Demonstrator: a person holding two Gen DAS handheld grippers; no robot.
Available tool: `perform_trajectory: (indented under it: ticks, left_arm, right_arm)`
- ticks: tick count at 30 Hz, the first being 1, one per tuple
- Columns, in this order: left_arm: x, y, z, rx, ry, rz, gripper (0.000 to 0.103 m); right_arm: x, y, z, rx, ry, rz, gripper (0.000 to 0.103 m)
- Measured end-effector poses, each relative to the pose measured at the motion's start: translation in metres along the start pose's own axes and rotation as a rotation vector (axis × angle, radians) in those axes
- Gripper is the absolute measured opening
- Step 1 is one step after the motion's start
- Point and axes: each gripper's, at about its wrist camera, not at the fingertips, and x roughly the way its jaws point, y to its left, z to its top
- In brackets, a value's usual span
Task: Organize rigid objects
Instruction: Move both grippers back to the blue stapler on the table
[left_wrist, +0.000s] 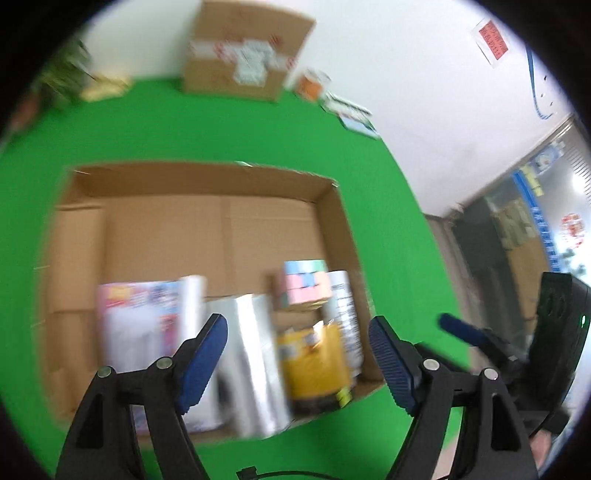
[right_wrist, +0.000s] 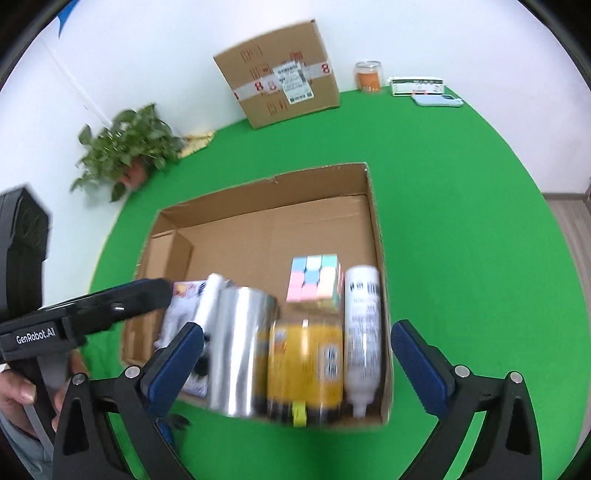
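An open cardboard box (right_wrist: 373, 229) (left_wrist: 332, 229) lies on the green table. Along its near side lie a white packet with a coloured label (left_wrist: 136, 317) (right_wrist: 184, 306), a silver can (right_wrist: 240, 347) (left_wrist: 255, 362), a yellow can (right_wrist: 306, 365) (left_wrist: 314, 365), a white bottle (right_wrist: 364, 332) (left_wrist: 343, 314) and a pastel puzzle cube (right_wrist: 314, 280) (left_wrist: 306, 284). My left gripper (left_wrist: 297, 362) is open and empty above the near side of the box. My right gripper (right_wrist: 297, 369) is open and empty over the cans. The left gripper's body (right_wrist: 85, 314) shows in the right wrist view.
A taped cardboard carton (right_wrist: 280, 74) (left_wrist: 243, 51) stands at the back of the table. A potted plant (right_wrist: 129, 147) is at the back left. An orange jar (right_wrist: 367, 75), a flat box (right_wrist: 417, 85) and a phone (right_wrist: 437, 100) are at the back right.
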Motion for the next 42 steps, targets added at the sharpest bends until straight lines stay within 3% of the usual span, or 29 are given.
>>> perform_trajectory:
  ticks: [7,8,9,10,11,13,14,15,16,17,18,19,21,28,29,33,37,42]
  left_arm:
    - [-0.090,-0.003,-0.062,-0.072,-0.153,0.179,0.078]
    - [-0.100,-0.003,-0.072,-0.089,-0.166,0.202,0.076]
    - [-0.107,-0.002,-0.077,-0.098,-0.171,0.206,0.066]
    - [-0.114,-0.004,-0.084,-0.100,-0.174,0.188,0.025]
    - [-0.118,-0.005,-0.089,-0.101,-0.159,0.169,0.004]
    - [-0.132,-0.010,-0.101,-0.106,-0.186,0.206,0.004]
    - [-0.140,-0.013,-0.105,-0.098,-0.210,0.213,0.004]
    - [-0.149,-0.015,-0.110,-0.092,-0.240,0.213,0.004]
    - [-0.158,-0.016,-0.114,-0.095,-0.267,0.211,0.018]
    - [-0.166,-0.018,-0.117,-0.105,-0.274,0.212,0.062]
    - [-0.171,-0.017,-0.119,-0.118,-0.271,0.228,0.087]
    - [-0.175,-0.016,-0.120,-0.125,-0.282,0.251,0.103]
    - [-0.184,-0.013,-0.126,-0.106,-0.323,0.269,0.102]
    - [-0.174,0.031,-0.146,-0.072,-0.194,0.329,0.102]
    - [-0.169,0.041,-0.150,-0.088,-0.166,0.314,0.102]
    - [-0.142,0.109,-0.172,-0.230,-0.039,0.214,0.102]
    - [-0.106,0.165,-0.194,-0.315,0.074,0.187,0.102]
    - [-0.036,0.214,-0.218,-0.397,0.229,0.074,0.099]
  right_arm:
    - [-0.066,-0.013,-0.054,0.025,-0.026,0.039,0.101]
    - [-0.078,-0.012,-0.060,0.014,-0.037,0.051,0.092]
    - [-0.088,-0.007,-0.066,-0.011,-0.051,0.065,0.071]
    - [-0.098,-0.001,-0.072,-0.044,-0.063,0.060,0.060]
    - [-0.106,0.003,-0.078,-0.070,-0.072,0.048,0.051]
    - [-0.120,0.009,-0.085,-0.095,-0.092,0.058,0.053]
    - [-0.127,0.014,-0.091,-0.107,-0.103,0.066,0.067]
    - [-0.133,0.018,-0.094,-0.111,-0.112,0.064,0.097]
    - [-0.137,0.021,-0.096,-0.113,-0.125,0.059,0.102]
    - [-0.141,0.024,-0.100,-0.111,-0.150,0.055,0.103]
    - [-0.143,0.027,-0.106,-0.113,-0.154,0.047,0.103]
    - [-0.142,0.031,-0.108,-0.116,-0.143,0.047,0.103]
    - [-0.136,0.038,-0.115,-0.115,-0.106,0.065,0.103]
    - [-0.115,0.076,-0.139,-0.180,-0.027,0.072,0.103]
    - [-0.106,0.083,-0.144,-0.200,-0.001,0.071,0.103]
    - [-0.038,0.114,-0.184,-0.294,0.240,0.019,0.102]
    - [-0.004,0.137,-0.221,-0.289,0.344,0.038,0.102]
    - [0.019,0.178,-0.251,-0.351,0.403,0.062,0.102]
